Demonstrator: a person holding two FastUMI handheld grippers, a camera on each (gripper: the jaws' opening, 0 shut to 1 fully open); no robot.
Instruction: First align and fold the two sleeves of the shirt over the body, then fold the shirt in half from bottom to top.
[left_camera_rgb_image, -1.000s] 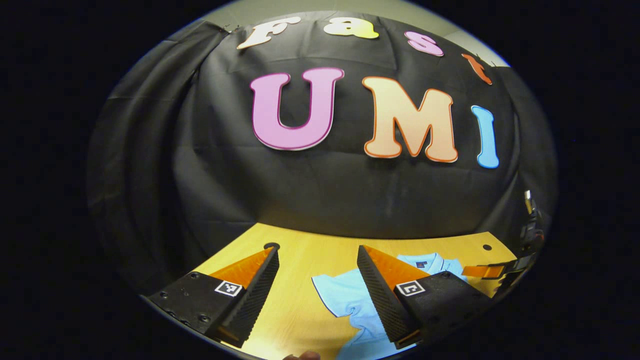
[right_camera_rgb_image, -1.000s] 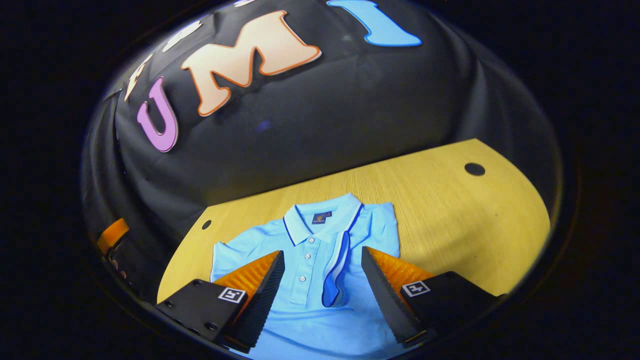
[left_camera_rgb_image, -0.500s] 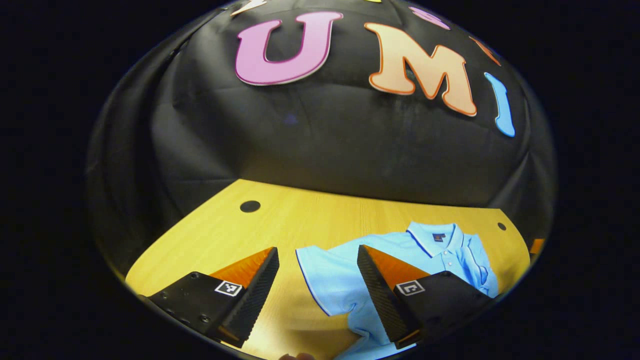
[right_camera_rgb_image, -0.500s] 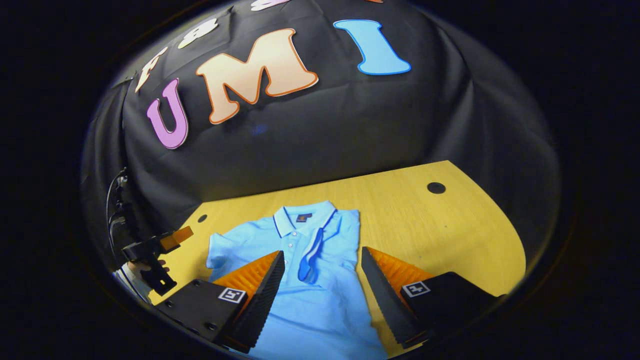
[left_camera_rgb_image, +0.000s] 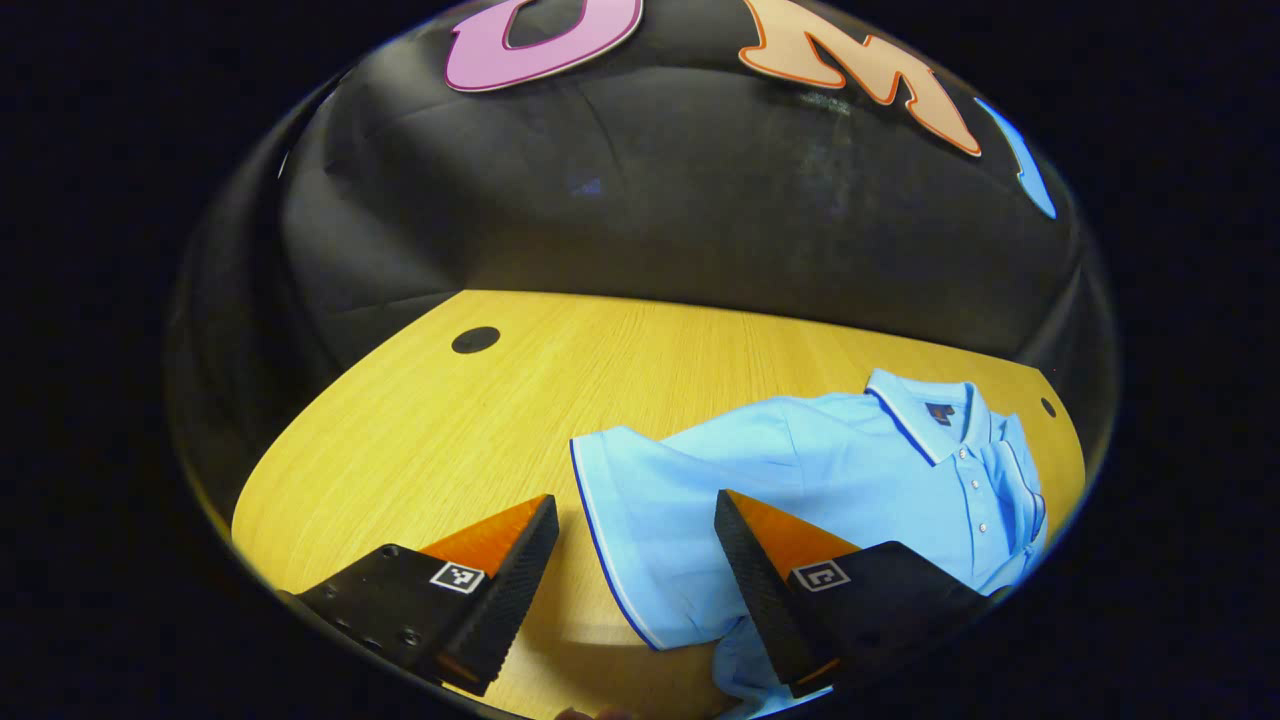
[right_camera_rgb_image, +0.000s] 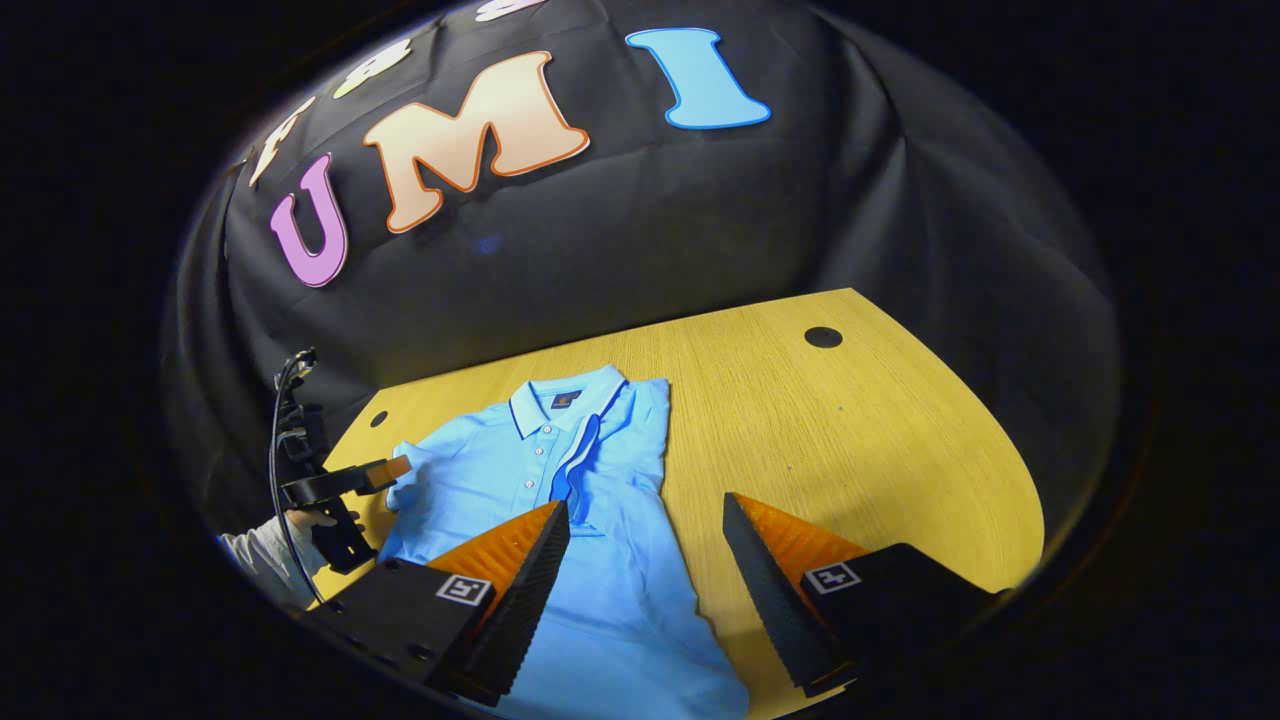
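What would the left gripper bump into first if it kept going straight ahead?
Probably the shirt's sleeve: its hem lies right between the open fingers of the left gripper, flat on the table. Depth is hard to judge, so it might skim over it.

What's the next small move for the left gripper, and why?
Probably lower the left gripper and close on the outstretched sleeve. Its fingers are open and straddle the sleeve's dark-trimmed hem, and that sleeve lies flat on the table, unfolded. The other sleeve is already folded over the shirt body.
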